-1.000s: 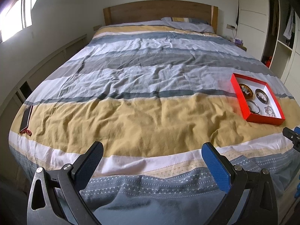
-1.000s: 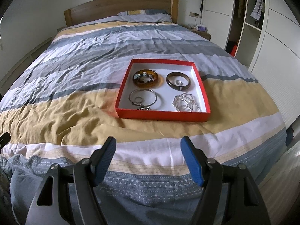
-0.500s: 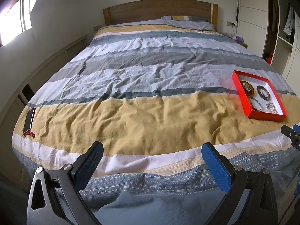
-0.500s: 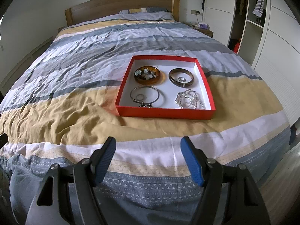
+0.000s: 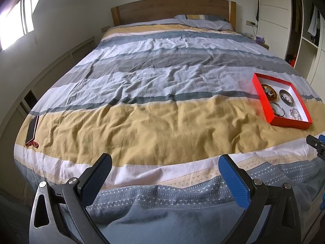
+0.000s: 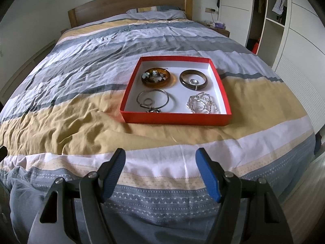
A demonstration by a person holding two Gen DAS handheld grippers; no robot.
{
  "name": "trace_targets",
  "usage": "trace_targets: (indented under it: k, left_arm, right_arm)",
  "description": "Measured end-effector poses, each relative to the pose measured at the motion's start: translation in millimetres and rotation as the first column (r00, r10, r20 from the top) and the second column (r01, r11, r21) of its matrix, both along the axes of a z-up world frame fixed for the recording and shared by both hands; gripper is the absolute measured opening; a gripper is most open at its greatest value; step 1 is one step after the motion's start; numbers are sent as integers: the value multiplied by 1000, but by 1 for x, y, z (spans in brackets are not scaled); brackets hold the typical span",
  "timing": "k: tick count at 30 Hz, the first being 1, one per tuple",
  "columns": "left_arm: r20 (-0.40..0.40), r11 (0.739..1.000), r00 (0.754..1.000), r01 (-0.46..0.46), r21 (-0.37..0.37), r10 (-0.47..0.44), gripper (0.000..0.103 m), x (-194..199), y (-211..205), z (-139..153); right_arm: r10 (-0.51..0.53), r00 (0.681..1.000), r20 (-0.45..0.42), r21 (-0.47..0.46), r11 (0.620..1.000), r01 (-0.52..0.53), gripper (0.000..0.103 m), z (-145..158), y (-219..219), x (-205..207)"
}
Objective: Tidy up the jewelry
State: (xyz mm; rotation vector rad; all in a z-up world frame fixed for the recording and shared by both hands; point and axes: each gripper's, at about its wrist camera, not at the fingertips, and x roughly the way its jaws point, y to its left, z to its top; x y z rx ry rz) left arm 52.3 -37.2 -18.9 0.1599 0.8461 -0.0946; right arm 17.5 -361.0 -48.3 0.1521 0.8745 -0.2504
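Note:
A red tray (image 6: 174, 119) lies on the striped bed (image 6: 81, 105). Inside are an amber bangle with small pieces (image 6: 155, 77), a dark bangle with a ring inside (image 6: 193, 79), a silver bangle with a ring and charm (image 6: 152, 101), and a beaded bracelet (image 6: 203, 104). My right gripper (image 6: 160, 162) is open and empty, short of the tray, over the bed's foot. The tray also shows at the right of the left wrist view (image 5: 264, 101). My left gripper (image 5: 165, 165) is open and empty, over the bed's foot, far left of the tray.
A phone with a red cord (image 5: 32, 129) lies at the bed's left edge. A wooden headboard (image 5: 172, 8) and pillow (image 5: 203, 20) are at the far end. A wardrobe with open shelves (image 6: 274, 16) stands to the right. A nightstand (image 6: 219, 27) is beside the bed.
Both grippers have drawn slightly back and up from the bed; the tray appears a little farther off in the left wrist view and higher in the right. Jaws unchanged.

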Motion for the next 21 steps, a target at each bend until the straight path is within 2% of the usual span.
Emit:
trace_targets:
  k: [21]
  left_arm:
    - [-16,1000,1000,-4,7,4,102,-1,1,-5]
  right_arm:
    - [2,1000,-16,-7,1000,-2,70,-1,0,-5]
